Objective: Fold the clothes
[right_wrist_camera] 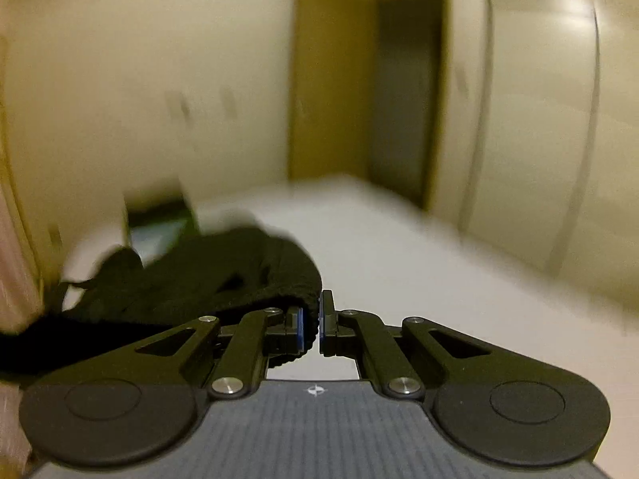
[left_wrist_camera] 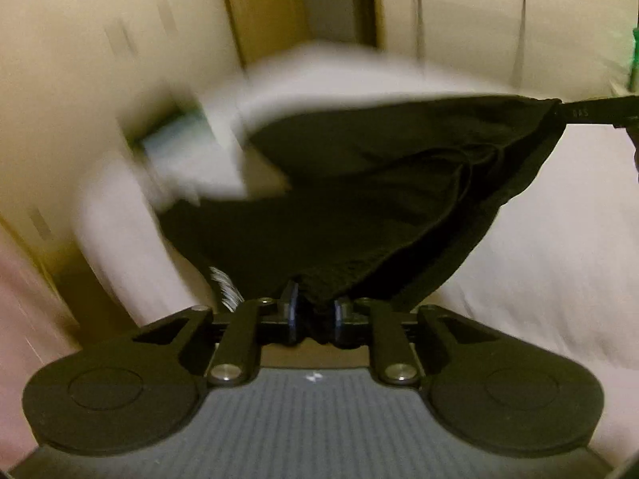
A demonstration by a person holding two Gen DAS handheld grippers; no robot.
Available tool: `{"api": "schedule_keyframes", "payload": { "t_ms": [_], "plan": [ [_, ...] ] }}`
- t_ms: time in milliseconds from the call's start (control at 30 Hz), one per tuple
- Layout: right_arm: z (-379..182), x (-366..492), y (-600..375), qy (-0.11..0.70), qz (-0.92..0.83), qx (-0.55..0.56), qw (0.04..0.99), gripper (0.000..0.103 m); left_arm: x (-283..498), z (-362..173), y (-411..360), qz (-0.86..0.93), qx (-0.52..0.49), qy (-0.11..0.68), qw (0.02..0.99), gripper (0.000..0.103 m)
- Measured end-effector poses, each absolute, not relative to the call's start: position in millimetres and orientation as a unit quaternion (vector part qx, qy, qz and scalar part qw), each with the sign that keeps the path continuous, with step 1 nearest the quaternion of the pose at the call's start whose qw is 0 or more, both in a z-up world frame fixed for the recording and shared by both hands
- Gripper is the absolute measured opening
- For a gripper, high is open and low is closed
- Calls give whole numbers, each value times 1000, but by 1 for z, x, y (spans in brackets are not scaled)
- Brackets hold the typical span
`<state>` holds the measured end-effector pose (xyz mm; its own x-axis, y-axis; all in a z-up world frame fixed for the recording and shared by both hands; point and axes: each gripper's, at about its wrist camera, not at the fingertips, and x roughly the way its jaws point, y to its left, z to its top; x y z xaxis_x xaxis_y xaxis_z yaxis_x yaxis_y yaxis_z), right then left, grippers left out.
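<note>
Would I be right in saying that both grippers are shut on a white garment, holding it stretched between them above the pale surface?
Not quite: the garment is black, not white, as the left wrist view shows plainly. The rest holds: the left gripper and the right gripper are each shut on its edge, above the pale surface.

Both wrist cameras close behind their tongs, facing forward, sharing black garment [left_wrist_camera: 359, 199] and doorway [right_wrist_camera: 403, 95]

White bed [right_wrist_camera: 399, 247], seemingly; black garment [right_wrist_camera: 223, 275] trailing
</note>
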<state>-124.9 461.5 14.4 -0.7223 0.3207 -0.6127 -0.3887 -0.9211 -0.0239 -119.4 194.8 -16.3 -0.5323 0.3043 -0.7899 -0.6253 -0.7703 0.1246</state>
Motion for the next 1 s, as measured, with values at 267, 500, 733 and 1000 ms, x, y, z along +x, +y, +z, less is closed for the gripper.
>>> {"api": "schedule_keyframes", "payload": {
  "t_ms": [267,500,733,1000],
  "plan": [
    [-220,-38,404,32,757,-617,210,65,-31,-185,161,736,-570,218,294,18],
    [-232,14,420,170,766,-578,222,71,-62,-189,113,762,-594,105,238,26],
    [-251,52,468,469,732,-443,220,71,-97,-216,91,737,-642,-89,192,41],
    [-302,62,480,592,675,-367,244,79,-123,-272,83,702,-656,-245,132,50]
  ]
}}
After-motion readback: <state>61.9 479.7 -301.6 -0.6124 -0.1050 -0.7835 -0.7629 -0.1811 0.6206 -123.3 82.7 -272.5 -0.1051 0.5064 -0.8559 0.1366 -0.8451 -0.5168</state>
